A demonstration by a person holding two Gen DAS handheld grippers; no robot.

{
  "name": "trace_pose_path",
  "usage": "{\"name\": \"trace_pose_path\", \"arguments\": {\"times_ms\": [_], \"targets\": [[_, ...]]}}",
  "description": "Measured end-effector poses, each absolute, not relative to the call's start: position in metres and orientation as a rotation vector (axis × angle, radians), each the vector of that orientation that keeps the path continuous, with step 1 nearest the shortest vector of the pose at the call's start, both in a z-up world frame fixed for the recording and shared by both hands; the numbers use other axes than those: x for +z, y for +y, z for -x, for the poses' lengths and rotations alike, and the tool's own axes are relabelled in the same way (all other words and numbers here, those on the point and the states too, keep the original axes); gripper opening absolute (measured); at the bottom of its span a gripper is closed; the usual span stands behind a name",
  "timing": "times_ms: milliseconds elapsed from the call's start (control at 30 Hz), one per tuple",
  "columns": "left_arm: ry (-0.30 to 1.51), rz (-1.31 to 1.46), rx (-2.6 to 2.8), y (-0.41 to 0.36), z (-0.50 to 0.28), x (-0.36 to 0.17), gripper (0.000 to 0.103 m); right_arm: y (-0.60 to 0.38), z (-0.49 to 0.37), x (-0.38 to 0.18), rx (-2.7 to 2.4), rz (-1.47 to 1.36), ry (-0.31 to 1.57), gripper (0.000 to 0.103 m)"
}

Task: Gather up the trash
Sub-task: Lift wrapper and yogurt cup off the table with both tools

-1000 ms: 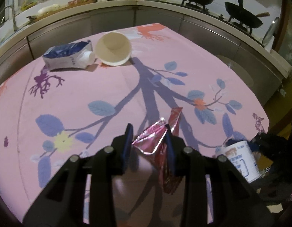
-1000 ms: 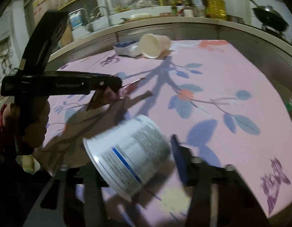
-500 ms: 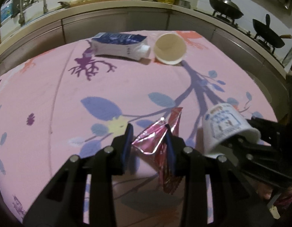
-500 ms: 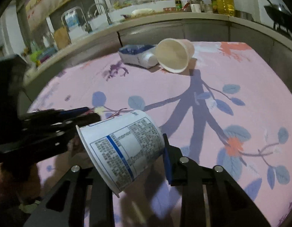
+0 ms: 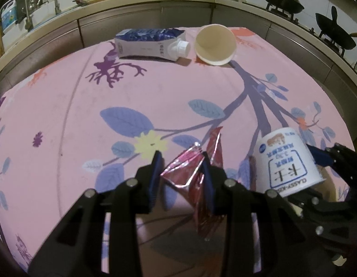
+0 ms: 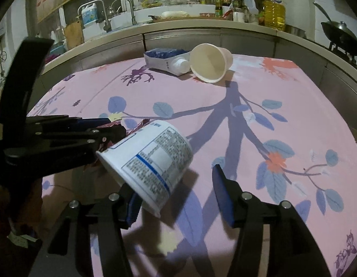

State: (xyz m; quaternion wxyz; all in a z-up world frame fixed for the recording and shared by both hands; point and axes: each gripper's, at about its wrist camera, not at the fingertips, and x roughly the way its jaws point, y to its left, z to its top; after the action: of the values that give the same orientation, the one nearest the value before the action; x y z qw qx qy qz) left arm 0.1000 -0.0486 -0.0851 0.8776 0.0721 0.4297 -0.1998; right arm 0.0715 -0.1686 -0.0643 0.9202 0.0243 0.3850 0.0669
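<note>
Your left gripper pinched a crumpled red foil wrapper, shiny and creased, hanging below the pads at 6 o'clock in the left wrist view. Your right gripper had just been opening; its jaws stood spread, with a white yogurt cup tilted between them, printed label up, mouth toward 8 o'clock, the right pad clear of it. Whether anything was inside it you couldn't tell. At 12 o'clock on the pink floral tablecloth, a blue-and-white milk carton lay on its side, cap just beside an empty tipped paper cup.
</note>
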Motion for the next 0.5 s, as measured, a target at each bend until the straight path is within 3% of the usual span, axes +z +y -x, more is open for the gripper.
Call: {"name": "trace_pose_path", "arguments": {"times_ms": [333, 500], "targets": [[0.898, -0.153, -0.412, -0.049, -0.101, -0.086, 0.032, -0.180, -0.059, -0.064, 0.162, -0.126, 0.802, 0.054], [0.896, -0.153, -0.411, -0.049, -0.101, -0.086, 0.032, -0.186, -0.066, -0.068, 0.205, -0.205, 0.843, 0.016]]}}
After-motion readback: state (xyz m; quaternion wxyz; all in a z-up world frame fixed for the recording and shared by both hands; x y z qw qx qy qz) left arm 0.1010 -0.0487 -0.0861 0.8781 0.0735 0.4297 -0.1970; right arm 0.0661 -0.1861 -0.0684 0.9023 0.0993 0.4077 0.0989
